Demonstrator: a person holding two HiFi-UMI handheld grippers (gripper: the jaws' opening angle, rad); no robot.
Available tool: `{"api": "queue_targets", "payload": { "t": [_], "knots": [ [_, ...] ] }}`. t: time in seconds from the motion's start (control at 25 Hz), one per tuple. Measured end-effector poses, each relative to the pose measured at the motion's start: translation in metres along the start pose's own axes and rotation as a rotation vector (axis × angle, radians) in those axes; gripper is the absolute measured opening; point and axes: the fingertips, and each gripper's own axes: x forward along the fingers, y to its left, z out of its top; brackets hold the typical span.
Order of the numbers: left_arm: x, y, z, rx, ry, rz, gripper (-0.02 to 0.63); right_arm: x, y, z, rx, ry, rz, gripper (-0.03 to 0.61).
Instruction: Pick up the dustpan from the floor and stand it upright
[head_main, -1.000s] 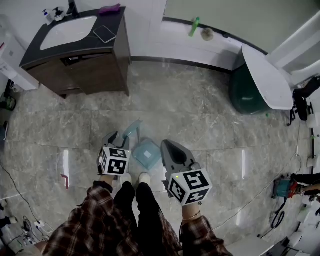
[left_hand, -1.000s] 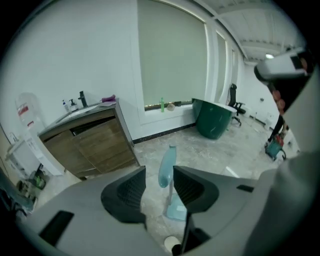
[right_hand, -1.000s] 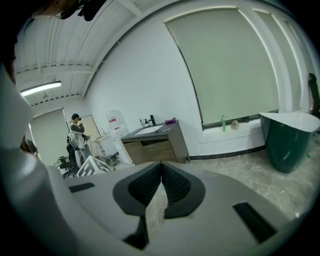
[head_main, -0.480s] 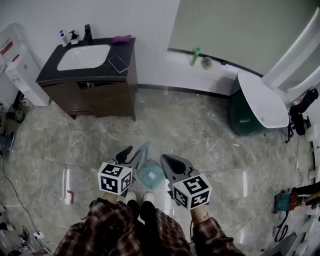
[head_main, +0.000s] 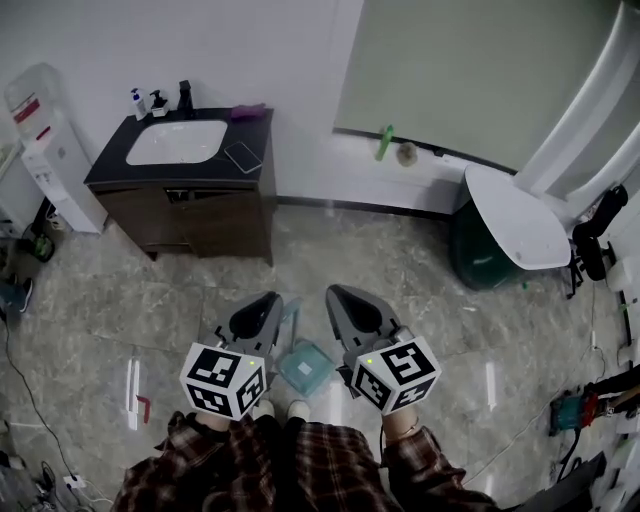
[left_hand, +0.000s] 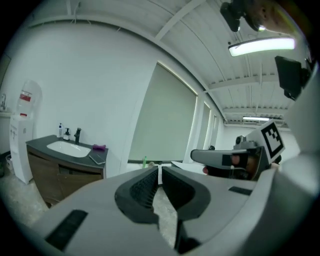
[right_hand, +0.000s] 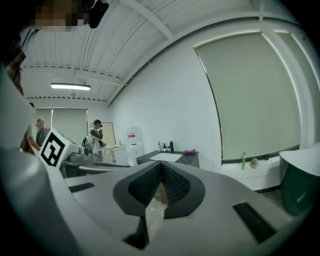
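A pale teal dustpan (head_main: 303, 367) sits on the grey marble-look floor (head_main: 420, 270) just ahead of the person's white shoes (head_main: 281, 408), handle reaching away toward the wall; whether it stands or lies can't be told from overhead. It shows btwn the two grippers, both raised clear of it. L gripper (left_hand: 159, 171): jaws have just been closing and now stand all but pressed together at the tips, w/ nothing btwn them. R gripper (right_hand: 161, 165): jaws together, also empty. Plaid sleeves (head_main: 340, 470) fill the bottom of the head view. Beyond, against the white wall, is a dark vanity (head_main: 190, 200) w/ white sink (head_main: 188, 142), a phone (head_main: 243, 155) on its top and a water dispenser (head_main: 52, 150) to its left. At right, a white tabletop (head_main: 520, 225) sits over a dark green container (head_main: 478, 255); a green bottle (head_main: 384, 142) stands on the ledge.
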Motion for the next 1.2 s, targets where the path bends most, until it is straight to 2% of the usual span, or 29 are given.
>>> {"api": "queue_targets", "payload": {
  "t": [0.08,0.24,0.64,0.92,1.2],
  "knots": [
    [-0.007,-0.006,0.016,0.027,-0.040,0.013,0.032,-0.003,0.001,0.014,-0.007,-0.039,-0.028,0.011],
    [-0.018,-0.020,0.030,0.010,-0.091,-0.011,0.032,-0.011,0.010,0.018,-0.012,-0.060,-0.029,0.011],
    [-0.027,-0.040,0.023,0.019,-0.058,-0.047,0.032,-0.029,0.022,0.003,-0.024,-0.037,-0.049,0.011],
    [-0.027,-0.045,0.031,0.012,-0.080,-0.061,0.031,-0.038,0.024,0.010,-0.051,-0.047,-0.059,0.011],
    [-0.024,-0.048,0.026,0.028,-0.067,-0.066,0.032,-0.039,0.022,0.004,-0.049,-0.039,-0.069,0.011]
  ]
}}
